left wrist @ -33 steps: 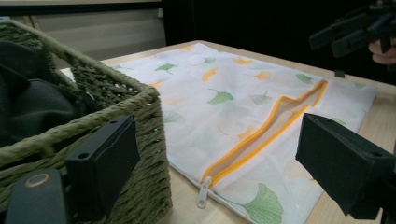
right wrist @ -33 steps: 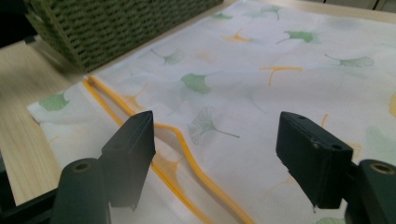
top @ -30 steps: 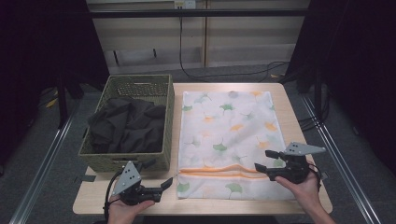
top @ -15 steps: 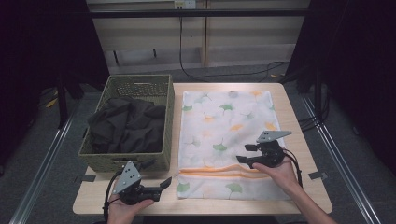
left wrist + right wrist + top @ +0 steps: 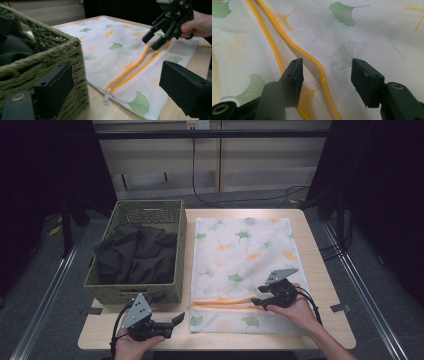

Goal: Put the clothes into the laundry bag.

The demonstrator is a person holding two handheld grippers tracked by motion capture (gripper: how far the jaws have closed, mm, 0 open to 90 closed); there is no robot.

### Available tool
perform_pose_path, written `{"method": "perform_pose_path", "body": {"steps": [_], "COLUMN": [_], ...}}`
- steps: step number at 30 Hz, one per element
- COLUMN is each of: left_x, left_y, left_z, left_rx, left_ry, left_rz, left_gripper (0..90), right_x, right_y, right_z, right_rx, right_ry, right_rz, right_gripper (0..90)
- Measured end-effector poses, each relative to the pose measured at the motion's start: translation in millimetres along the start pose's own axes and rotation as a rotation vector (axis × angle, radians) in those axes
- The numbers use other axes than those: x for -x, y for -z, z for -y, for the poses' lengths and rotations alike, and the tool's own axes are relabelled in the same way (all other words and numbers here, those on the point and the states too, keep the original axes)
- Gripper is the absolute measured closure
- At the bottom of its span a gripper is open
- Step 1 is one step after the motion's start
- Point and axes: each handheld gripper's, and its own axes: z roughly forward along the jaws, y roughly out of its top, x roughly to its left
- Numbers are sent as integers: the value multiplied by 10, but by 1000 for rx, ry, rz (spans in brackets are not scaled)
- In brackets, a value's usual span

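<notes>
A white mesh laundry bag [image 5: 245, 250] printed with ginkgo leaves lies flat on the table, with an orange zipper [image 5: 220, 304] running across its near end. My right gripper [image 5: 256, 297] is low over the zipper's right part. In the right gripper view its jaws [image 5: 327, 77] straddle a raised orange zipper edge [image 5: 312, 58]. They have just been closing, but the pads stand clear of the fabric. My left gripper [image 5: 176, 320] rests open and empty at the front left, and the zipper pull [image 5: 106, 97] lies ahead of it.
A green woven basket [image 5: 180, 245] with dark clothes [image 5: 135, 252] stands left of the bag, close beside the left gripper [image 5: 120, 92]. The table's front edge is just behind both hands. Shelving and cables are beyond the far edge.
The right gripper has moved left from the bag's right edge and dropped onto the orange zipper. The left gripper has stayed put.
</notes>
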Motion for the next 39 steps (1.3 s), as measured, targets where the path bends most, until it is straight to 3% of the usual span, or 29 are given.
{"method": "perform_pose_path", "body": {"steps": [1, 3, 4, 5, 8, 12, 16, 21, 22, 25, 26, 27, 34, 36, 37, 39], "left_x": [-38, -54, -76, -81, -83, -57, -56, -59, -57, -34, -26, -28, 1, 0, 8, 6], "left_y": [23, 27, 40, 48, 47, 46, 57, 55, 54, 54, 55, 60, 54, 60, 63, 69], "left_z": [1, 7, 10, 11, 12, 3, 2, 4, 4, -1, -3, -4, -16, -24, -37, -39], "left_rx": [12, 19, 5, 0, -1, 2, 3, -6, -10, -23, -26, -21, -25, -42, -73, -69], "left_ry": [24, 41, 19, 23, 24, 14, 20, 10, 13, 23, 33, 22, 2, -2, 15, 4], "left_rz": [-20, -16, -41, -43, -35, -28, -31, -28, -24, -15, -12, -11, 7, 22, 27, 32], "left_gripper": [116, 116, 116, 116, 116, 116, 116, 129, 140, 148, 151, 151, 142, 149, 168, 160], "right_x": [-4, -16, -15, -21, -34, -18, -19, -41, -56, -63, -59, -59, -4, 1, -3, -4], "right_y": [-24, -44, -58, -74, -99, -101, -112, -125, -134, -140, -137, -137, -140, -135, -115, -81], "right_z": [1, 1, 3, 4, 8, -3, -11, -28, -38, -49, -58, -58, -47, -54, -68, -77], "right_rx": [-18, -26, -28, -39, -60, -60, -55, -59, -59, -64, -73, -73, -46, -24, 2, 30], "right_ry": [12, 21, 23, 31, 22, 7, 1, 7, 2, -7, -22, -22, -56, -50, -54, -52], "right_rz": [0, 5, -10, -8, 11, 38, 68, 65, 74, 64, 62, 62, 66, 71, 86, 83], "right_gripper": [463, 474, 499, 517, 555, 660, 701, 744, 790, 808, 860, 860, 891, 892, 893, 893]}}
